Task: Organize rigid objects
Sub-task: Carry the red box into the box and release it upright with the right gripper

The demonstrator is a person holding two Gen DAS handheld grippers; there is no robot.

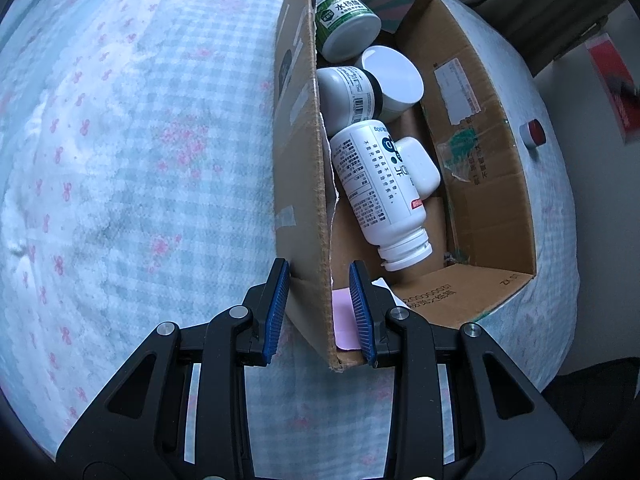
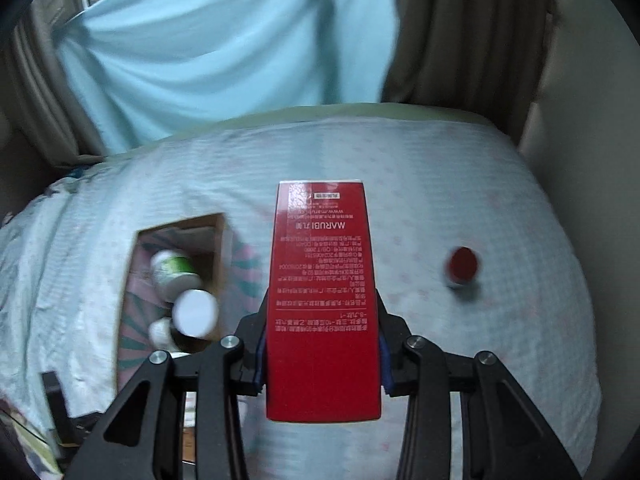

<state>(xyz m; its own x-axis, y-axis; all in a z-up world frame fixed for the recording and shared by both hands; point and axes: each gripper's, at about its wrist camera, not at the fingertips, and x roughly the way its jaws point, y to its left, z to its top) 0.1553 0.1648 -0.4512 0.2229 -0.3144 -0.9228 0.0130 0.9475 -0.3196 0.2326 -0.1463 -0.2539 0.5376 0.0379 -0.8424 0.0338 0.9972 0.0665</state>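
Note:
A cardboard box [image 1: 484, 184] lies on the bed and holds several white bottles, among them a large uncapped one [image 1: 380, 188] and a green-labelled one [image 1: 344, 20]. My left gripper [image 1: 320, 312] straddles the box's near wall [image 1: 304, 200], blue pads on either side, with a gap still showing on each side. My right gripper [image 2: 320, 344] is shut on a tall red carton [image 2: 324, 300] and holds it above the bed. The box also shows in the right wrist view [image 2: 216, 240], to the left of the carton. A small red-capped jar [image 2: 462, 266] stands on the bed to the right.
The bed has a blue checked cover with pink flowers [image 1: 140, 160]. The red-capped jar [image 1: 534, 133] stands beyond the box's far wall. A light blue curtain [image 2: 224, 40] and beige drapes [image 2: 460, 32] hang behind the bed.

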